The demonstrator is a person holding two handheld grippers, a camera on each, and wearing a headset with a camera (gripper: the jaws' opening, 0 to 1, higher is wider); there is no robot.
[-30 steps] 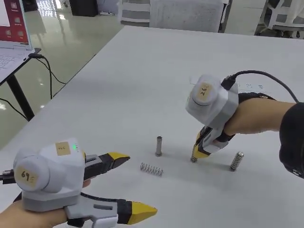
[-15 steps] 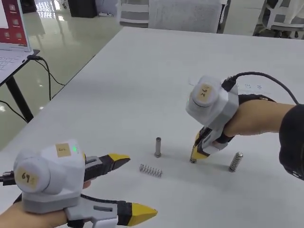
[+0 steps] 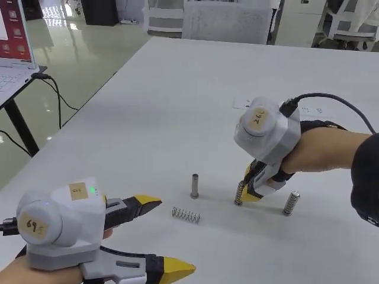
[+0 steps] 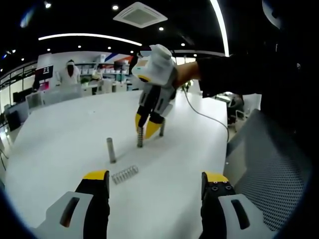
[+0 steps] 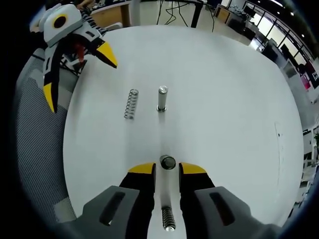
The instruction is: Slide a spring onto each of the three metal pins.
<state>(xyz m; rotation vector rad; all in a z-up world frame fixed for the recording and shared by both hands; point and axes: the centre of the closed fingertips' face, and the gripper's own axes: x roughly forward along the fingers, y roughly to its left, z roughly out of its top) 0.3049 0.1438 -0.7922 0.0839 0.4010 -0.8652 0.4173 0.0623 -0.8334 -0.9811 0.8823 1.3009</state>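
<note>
Three pins stand in a row on the white table (image 3: 148,106). The left pin (image 3: 195,185) (image 4: 110,150) (image 5: 162,98) is bare. A loose spring (image 3: 186,214) (image 4: 124,174) (image 5: 131,103) lies in front of it. The middle pin (image 3: 238,193) (image 4: 140,137) wears a spring. My right gripper (image 3: 249,192) (image 5: 167,169) hangs over it, jaws a little apart on either side of its top (image 5: 167,162), touching nothing. The right pin (image 3: 290,202) also carries a spring. My left gripper (image 3: 164,235) (image 4: 155,179) is open and empty near the front edge.
A black cable (image 3: 331,100) runs from the right gripper across the table. A laptop (image 3: 12,53) sits on a side stand at far left, with its cord hanging. Chairs stand beyond the table's far end. Bare tabletop lies behind the pins.
The right gripper has lifted slightly off the middle pin, and the spring on that pin now shows beside its tip. The left gripper has hardly moved. The head camera shifted a little.
</note>
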